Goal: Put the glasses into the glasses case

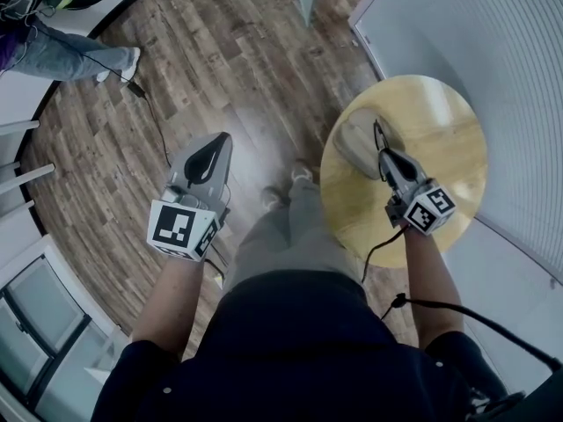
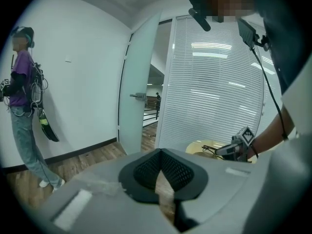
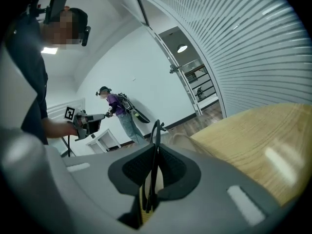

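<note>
glasses (image 3: pixel 156 130): thin black frame, stood on edge between the jaws of the right gripper (image 3: pixel 157 152); one dark end pokes up past the tips toward 12 o'clock in the right gripper view.
right gripper state: jaws nearly together, pinching the frame. the narrow grip suits so thin a wire.
why held so: edge-on, the folded frame probably stays flat enough to slide into a narrow opening.
glasses case (image 1: pixel 354 143): pale grey-beige and rounded, just beyond the jaw tips. it lies near the 9 o'clock edge of the table. whether it is open cannot be told.
table (image 1: pixel 440 130): round, light wood, at 2 o'clock in the head view. the right gripper points across it toward 11 o'clock, tilted a little downward at the case.
left gripper (image 1: pixel 215 148): at 9 o'clock in the head view, over the floor (image 1: pixel 220 60) and well apart from the table. its jaws meet at the tips with nothing between them.
why there: it seems parked aside, and may be needed to steady the case.
task stage: glasses lifted, not yet in the case.
person (image 1: pixel 53 51): stands at 10 o'clock, far off, taking no part.
</note>
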Demonstrator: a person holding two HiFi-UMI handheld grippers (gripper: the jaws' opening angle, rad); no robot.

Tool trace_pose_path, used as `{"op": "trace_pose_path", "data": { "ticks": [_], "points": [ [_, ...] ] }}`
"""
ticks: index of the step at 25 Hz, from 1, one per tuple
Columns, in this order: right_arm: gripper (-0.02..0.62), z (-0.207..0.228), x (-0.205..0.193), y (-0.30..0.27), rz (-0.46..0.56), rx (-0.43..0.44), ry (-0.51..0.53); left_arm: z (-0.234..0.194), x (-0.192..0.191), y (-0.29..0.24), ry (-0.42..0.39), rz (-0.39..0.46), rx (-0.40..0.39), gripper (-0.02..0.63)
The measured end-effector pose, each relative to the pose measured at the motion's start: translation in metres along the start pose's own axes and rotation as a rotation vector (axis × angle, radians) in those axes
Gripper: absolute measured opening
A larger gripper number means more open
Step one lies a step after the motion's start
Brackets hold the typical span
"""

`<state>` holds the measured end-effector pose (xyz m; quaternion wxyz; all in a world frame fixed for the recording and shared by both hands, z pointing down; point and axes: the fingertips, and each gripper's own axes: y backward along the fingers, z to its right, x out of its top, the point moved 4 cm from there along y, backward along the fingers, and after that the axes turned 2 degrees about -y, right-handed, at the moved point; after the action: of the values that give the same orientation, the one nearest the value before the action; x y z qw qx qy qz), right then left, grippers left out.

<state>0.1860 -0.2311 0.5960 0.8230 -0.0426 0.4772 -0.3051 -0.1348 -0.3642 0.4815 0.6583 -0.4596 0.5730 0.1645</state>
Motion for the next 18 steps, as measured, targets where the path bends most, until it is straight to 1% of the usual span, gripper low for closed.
{"op": "trace_pose_path", "data": {
  "ticks": [3, 8, 10, 14, 18],
  "points": [
    [0.032, -0.004, -0.007, -0.004, -0.040, 0.012, 0.048, 0.002, -0.008, 0.002, 0.005, -0.011, -0.007, 0.005],
    [0.032, -0.003, -0.014, -0.008, -0.059, 0.025, 0.056, 0.007, -0.020, 0.004, 0.021, -0.027, -0.012, 0.005],
    [0.034, -0.002, -0.015, -0.010, -0.075, 0.032, 0.067, 0.006, -0.022, 0.002, 0.035, -0.036, -0.008, 0.005],
    [0.032, 0.002, -0.019, -0.014, -0.105, 0.040, 0.081, 0.001, -0.022, 0.001, 0.042, -0.039, -0.002, 0.005],
    [0.032, 0.006, -0.027, -0.019, -0.137, 0.043, 0.104, -0.002, -0.030, 0.002, 0.047, -0.056, 0.006, 0.005]
  ]
}}
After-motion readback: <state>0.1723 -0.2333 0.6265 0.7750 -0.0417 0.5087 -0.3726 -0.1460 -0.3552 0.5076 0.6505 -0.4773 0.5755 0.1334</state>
